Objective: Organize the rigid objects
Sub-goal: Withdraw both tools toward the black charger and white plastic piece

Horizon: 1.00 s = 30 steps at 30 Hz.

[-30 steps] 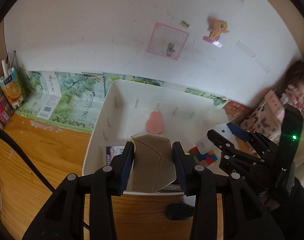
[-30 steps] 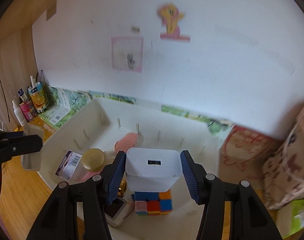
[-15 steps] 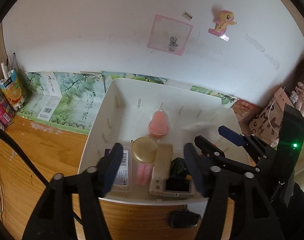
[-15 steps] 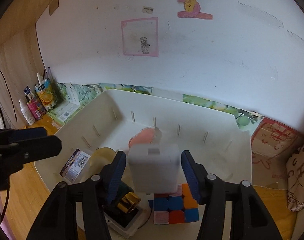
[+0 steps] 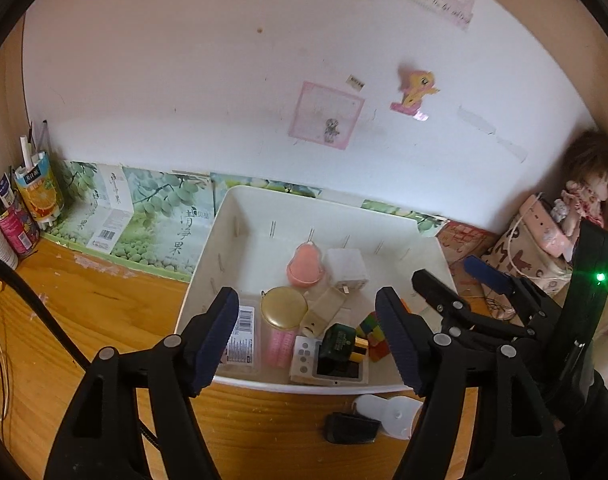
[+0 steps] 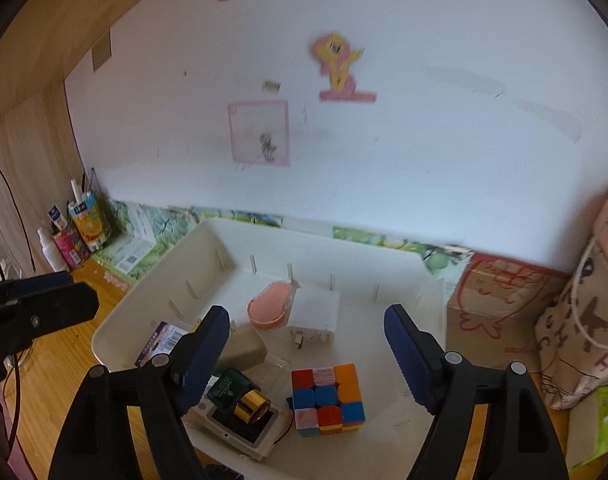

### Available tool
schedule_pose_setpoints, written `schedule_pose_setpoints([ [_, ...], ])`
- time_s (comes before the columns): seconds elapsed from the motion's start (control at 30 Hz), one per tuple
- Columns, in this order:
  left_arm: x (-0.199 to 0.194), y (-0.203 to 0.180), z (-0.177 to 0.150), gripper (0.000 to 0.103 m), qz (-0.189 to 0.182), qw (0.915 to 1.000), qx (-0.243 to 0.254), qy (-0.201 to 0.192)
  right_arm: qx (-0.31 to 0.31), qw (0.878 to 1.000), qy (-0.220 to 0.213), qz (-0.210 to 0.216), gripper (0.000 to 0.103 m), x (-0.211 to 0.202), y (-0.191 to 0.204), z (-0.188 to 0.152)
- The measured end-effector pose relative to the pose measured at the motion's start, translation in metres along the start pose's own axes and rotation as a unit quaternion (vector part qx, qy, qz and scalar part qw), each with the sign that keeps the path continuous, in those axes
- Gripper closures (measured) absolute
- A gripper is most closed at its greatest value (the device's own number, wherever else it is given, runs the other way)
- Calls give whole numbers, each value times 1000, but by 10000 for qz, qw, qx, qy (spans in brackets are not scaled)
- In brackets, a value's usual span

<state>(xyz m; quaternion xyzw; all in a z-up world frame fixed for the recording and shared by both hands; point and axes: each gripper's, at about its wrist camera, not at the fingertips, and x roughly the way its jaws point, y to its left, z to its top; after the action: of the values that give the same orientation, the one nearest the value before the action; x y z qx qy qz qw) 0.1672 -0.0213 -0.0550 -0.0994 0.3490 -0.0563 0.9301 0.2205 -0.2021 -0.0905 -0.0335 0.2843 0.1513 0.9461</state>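
Note:
A white tray [image 5: 224, 240] [image 6: 424, 280] on the wooden desk holds several items. The white charger cube [image 5: 346, 268] [image 6: 314, 314] lies beside a pink egg-shaped case [image 5: 304, 266], and the beige box [image 5: 324, 308] [image 6: 244, 346] lies in front of them. Closer to me are a colour cube [image 6: 328, 398], a green bottle with a gold cap [image 6: 236, 394] and a gold-lidded jar [image 5: 284, 308]. My left gripper [image 5: 306, 332] hovers over the tray's near edge. Its jaws are opening, with nothing between them. My right gripper [image 6: 306, 340] hangs above the tray with jaws opening, also holding nothing.
Cartons and bottles [image 5: 36, 192] stand at the far left, and green printed boxes [image 5: 164, 216] line the wall. A cardboard box [image 6: 500, 292], patterned bags [image 5: 524, 248] and a doll crowd the right. A small black item [image 5: 352, 426] lies before the tray.
The left gripper let go of the beige box and the right one let go of the white charger. Both items now lie in the tray. Both pairs of jaws have spread and drawn back upward.

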Motion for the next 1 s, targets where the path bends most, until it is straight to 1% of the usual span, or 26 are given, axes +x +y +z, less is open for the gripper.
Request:
schedule_pose_setpoints([
  [0.13, -16, 1, -9, 29, -121, 9999, 7, -59, 182, 9996, -154, -135, 22, -21, 0, -1],
  [0.37, -43, 11, -29, 29, -212, 9998, 40, -45, 467, 9974, -387, -389, 22, -57, 6, -11],
  [0.6, -56, 24, -48, 29, -327, 9994, 85, 111, 810, 9932, -490, -672, 22, -83, 11, -28],
  [0.73, -59, 28, -59, 29, -389, 9988, 184, 236, 1003, 9911, -400, -774, 22, -91, 15, -42],
  [0.87, -56, 31, -69, 28, -439, 9977, 256, 457, 1185, 9891, -203, -846, 22, -96, 21, -62],
  [1.0, -53, 34, -78, 25, -465, 9966, 282, 621, 1379, 9869, -34, -841, 22, -102, 25, -80],
])
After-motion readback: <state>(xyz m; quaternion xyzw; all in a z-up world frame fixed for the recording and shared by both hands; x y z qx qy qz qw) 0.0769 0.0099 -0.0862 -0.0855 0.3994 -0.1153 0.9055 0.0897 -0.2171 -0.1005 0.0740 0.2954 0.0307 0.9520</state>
